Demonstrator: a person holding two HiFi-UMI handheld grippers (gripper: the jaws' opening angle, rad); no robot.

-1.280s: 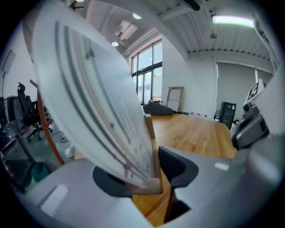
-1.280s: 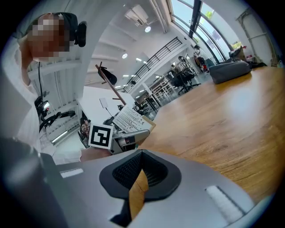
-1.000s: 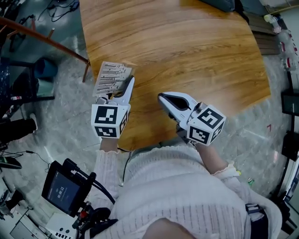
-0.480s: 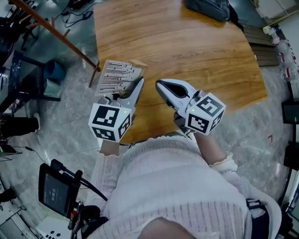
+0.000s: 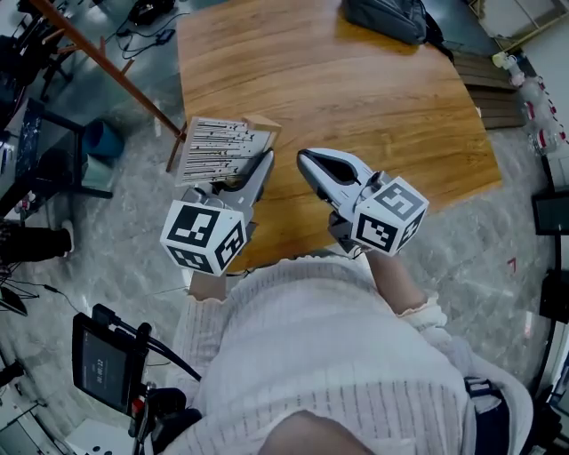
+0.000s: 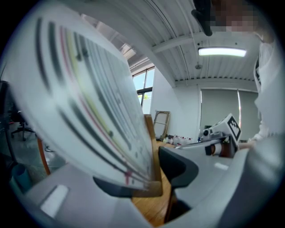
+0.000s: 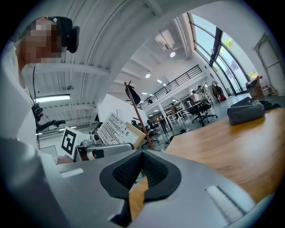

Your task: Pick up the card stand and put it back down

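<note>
The card stand (image 5: 222,147) is a small wooden block with a white printed card in it. It hangs in the air over the left edge of the wooden table (image 5: 373,115), with my left gripper (image 5: 260,173) shut on its block. Up close, the card (image 6: 89,102) fills the left gripper view, and the wooden block (image 6: 149,133) sits between the dark pads of the left gripper (image 6: 149,178). My right gripper (image 5: 307,163) is just to the right, shut and empty, its pads pressed together (image 7: 140,171). The right gripper view also catches the card stand (image 7: 118,129).
A dark bag (image 5: 387,18) lies at the table's far edge. Left of the table are a slanting wooden pole (image 5: 107,71), a blue bin (image 5: 102,138) and dark chairs. A screen device (image 5: 102,369) hangs at the person's left side. Bottles (image 5: 533,98) stand at far right.
Both grippers have risen toward the head camera, the left one more. The card stand has gone up with the left gripper, still gripped by its block.
</note>
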